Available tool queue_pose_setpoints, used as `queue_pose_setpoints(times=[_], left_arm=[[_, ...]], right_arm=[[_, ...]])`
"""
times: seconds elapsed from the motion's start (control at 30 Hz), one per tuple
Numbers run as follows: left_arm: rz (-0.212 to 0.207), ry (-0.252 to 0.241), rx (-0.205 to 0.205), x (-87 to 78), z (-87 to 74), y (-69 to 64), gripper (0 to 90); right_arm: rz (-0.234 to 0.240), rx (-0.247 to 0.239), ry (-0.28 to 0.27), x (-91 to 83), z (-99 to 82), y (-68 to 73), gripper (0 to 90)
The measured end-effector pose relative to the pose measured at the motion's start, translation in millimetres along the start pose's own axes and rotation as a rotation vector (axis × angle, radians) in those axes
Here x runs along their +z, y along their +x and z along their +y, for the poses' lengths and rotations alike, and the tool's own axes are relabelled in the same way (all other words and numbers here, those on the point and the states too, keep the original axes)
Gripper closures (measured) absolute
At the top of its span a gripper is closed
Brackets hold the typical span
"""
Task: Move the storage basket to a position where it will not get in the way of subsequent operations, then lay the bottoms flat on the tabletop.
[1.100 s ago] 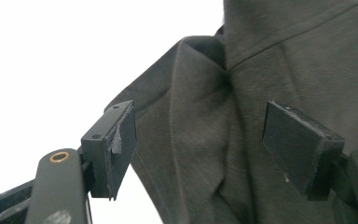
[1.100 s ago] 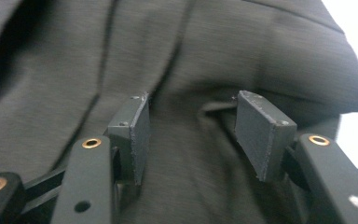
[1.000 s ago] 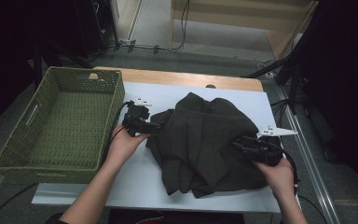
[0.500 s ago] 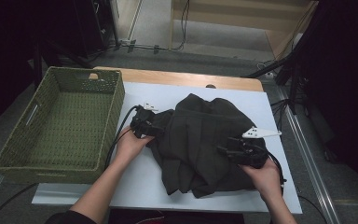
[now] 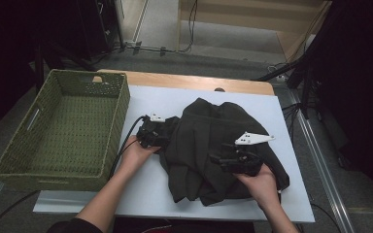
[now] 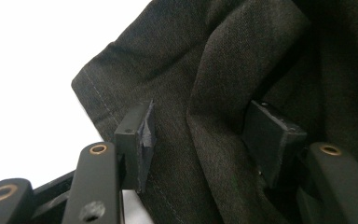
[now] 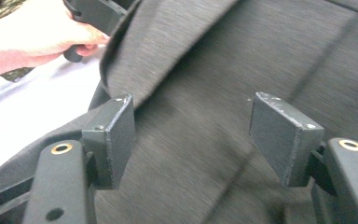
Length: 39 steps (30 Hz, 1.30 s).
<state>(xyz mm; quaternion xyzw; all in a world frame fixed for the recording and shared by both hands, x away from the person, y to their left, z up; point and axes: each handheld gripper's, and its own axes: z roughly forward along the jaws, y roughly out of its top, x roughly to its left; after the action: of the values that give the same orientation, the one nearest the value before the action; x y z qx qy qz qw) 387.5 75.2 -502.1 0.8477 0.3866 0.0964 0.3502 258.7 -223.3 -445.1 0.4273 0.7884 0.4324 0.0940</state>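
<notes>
Garment (image 5: 218,145) bunched mid-bench; left tongs (image 5: 161,140) at nine o'clock closing around its hem fold, right tongs (image 5: 217,158) spreading, nothing gripped, apparently repositioning.

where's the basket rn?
In the high view the green wicker basket sits at the table's left edge, beside the white mat, just left of the left gripper and the dark garment.

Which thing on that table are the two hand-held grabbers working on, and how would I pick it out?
Start at the white table; a green woven basket sits at its left edge. Right of the basket lies a crumpled dark cloth garment, the only soft, folded thing there, with the left gripper at its stitched edge.
</notes>
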Motion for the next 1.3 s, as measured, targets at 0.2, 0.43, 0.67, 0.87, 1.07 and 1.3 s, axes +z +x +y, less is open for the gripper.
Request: queue_pose_setpoints(times=[0.2, 0.43, 0.67, 0.87, 1.07, 1.3], left_arm=[[0.0, 0.027, -0.005, -3.2, -0.7, -2.6, 64.3], [-0.091, 0.041, -0.035, -3.4, -2.3, -2.3, 82.2], [-0.098, 0.029, -0.023, -2.3, -3.6, -5.0, 83.8], [-0.094, 0.027, -0.017, -2.3, -4.6, -7.1, 86.8], [-0.115, 0.033, -0.035, -2.5, -5.1, -7.1, 88.5], [-0.141, 0.043, -0.064, -3.5, -6.5, -8.1, 88.9]], right_arm=[[0.011, -0.007, 0.025, 14.2, 3.8, 7.1, 28.1], [0.055, -0.031, 0.008, 16.7, 14.4, 23.6, 26.7], [0.047, -0.045, 0.051, 47.7, 18.0, 34.8, 23.2], [0.005, -0.048, 0.063, 75.6, 19.7, 36.8, 21.3], [-0.036, -0.044, 0.059, 93.9, 18.9, 27.7, 26.4], [-0.077, -0.037, 0.075, 116.5, 14.9, 13.9, 47.0]])
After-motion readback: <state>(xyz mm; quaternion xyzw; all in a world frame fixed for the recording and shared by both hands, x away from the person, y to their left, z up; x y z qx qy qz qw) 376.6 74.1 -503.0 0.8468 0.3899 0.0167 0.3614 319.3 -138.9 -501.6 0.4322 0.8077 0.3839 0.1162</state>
